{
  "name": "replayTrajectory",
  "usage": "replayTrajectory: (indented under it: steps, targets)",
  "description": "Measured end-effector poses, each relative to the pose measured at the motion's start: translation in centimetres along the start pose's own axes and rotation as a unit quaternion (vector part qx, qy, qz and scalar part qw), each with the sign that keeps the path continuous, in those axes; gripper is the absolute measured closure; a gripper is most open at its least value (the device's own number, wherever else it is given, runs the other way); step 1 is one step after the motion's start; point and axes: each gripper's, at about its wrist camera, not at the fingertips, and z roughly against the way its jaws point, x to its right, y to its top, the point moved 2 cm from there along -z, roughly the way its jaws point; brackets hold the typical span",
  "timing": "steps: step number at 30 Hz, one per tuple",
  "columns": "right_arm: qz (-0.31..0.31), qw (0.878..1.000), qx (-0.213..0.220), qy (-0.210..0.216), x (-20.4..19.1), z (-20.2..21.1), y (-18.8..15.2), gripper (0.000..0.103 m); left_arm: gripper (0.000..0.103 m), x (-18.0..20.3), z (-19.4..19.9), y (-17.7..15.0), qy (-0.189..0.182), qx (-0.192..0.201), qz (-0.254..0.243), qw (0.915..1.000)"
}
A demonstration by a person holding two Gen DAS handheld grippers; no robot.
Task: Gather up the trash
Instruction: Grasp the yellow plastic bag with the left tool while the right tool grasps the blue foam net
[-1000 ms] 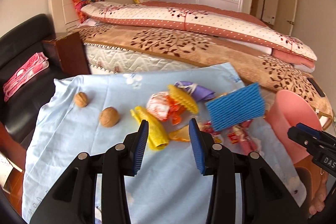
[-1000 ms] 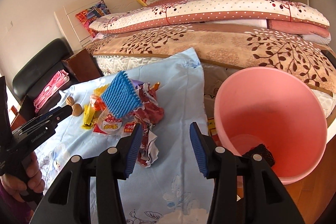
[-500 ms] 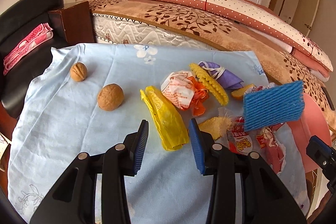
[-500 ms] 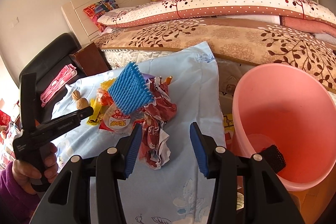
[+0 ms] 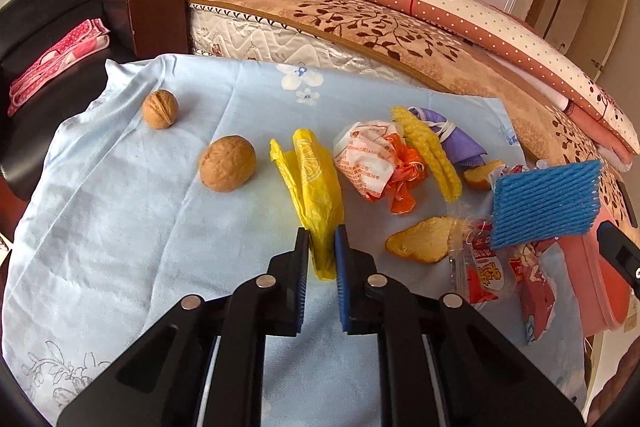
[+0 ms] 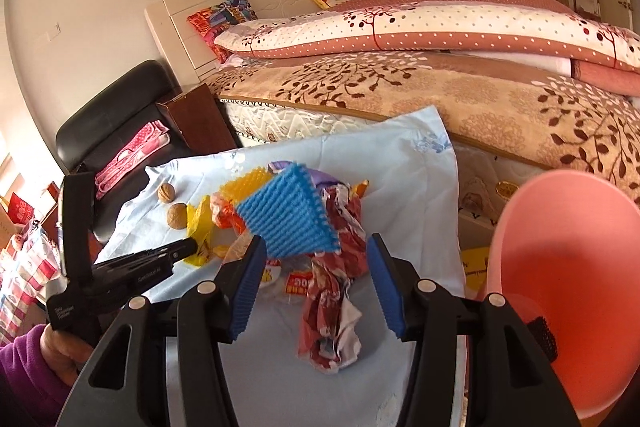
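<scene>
Trash lies on a light blue cloth (image 5: 120, 227). My left gripper (image 5: 322, 247) is shut on the near end of a yellow plastic bag (image 5: 312, 183), which still rests on the cloth. Beside it lie a crumpled white and orange wrapper (image 5: 372, 163), yellow foam netting (image 5: 430, 151), a purple mask (image 5: 460, 143), bread pieces (image 5: 420, 245) and blue foam netting (image 5: 544, 203). My right gripper (image 6: 316, 267) is open, just above a crumpled red wrapper (image 6: 332, 291) and the blue foam netting (image 6: 288, 219). A pink bin (image 6: 568, 287) stands to the right.
Two walnuts (image 5: 228, 163) (image 5: 160, 109) lie on the cloth to the left. A bed (image 5: 380, 23) runs behind the table. A black chair (image 5: 48, 39) with a pink cloth stands at the left. A dark item (image 6: 542, 337) lies in the bin.
My left gripper has moved down and forward and closed on the yellow bag. My right gripper has moved nearer to the red wrapper and stays open.
</scene>
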Motion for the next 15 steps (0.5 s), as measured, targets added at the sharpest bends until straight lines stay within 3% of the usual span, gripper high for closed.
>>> replayTrajectory:
  steps: [6, 10, 13, 15]
  targets:
    - [-0.005, 1.0, -0.007, 0.001, -0.1, -1.5, 1.0, 0.052, 0.091, -0.4, 1.8, 0.0, 0.002, 0.019, -0.005, 0.9998]
    - [-0.003, 1.0, -0.026, 0.003, -0.5, -2.3, 0.8, 0.08, 0.091, -0.3, 2.9, -0.1, -0.003, 0.031, -0.008, 0.9995]
    - [-0.002, 0.999, -0.033, 0.004, -0.9, -2.2, 0.4, 0.094, 0.091, -0.2, 3.4, -0.1, -0.007, 0.036, -0.01, 0.9993]
    - [-0.002, 0.999, -0.034, 0.008, -1.2, -1.8, 0.1, 0.096, 0.091, -0.1, 3.8, -0.1, -0.009, 0.04, -0.009, 0.9991]
